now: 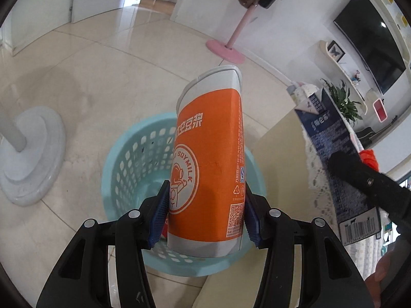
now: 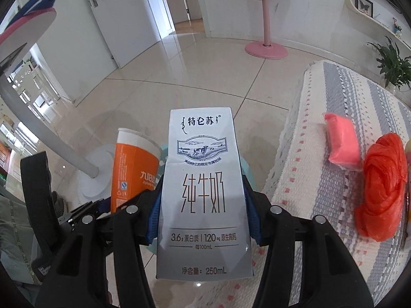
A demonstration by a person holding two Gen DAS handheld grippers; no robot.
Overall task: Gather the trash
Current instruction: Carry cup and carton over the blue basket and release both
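"SOYMILK" cup (image 1: 208, 164) in left gripper (image 1: 206, 213), "250mL" carton (image 2: 203, 195) in right gripper (image 2: 203, 213)

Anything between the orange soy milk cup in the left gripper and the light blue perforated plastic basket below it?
Nothing. In the left wrist view the orange soy milk cup hangs over the light blue perforated plastic basket, open air between them.

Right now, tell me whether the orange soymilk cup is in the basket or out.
Out: the orange soymilk cup is clamped in the left gripper above the blue basket.
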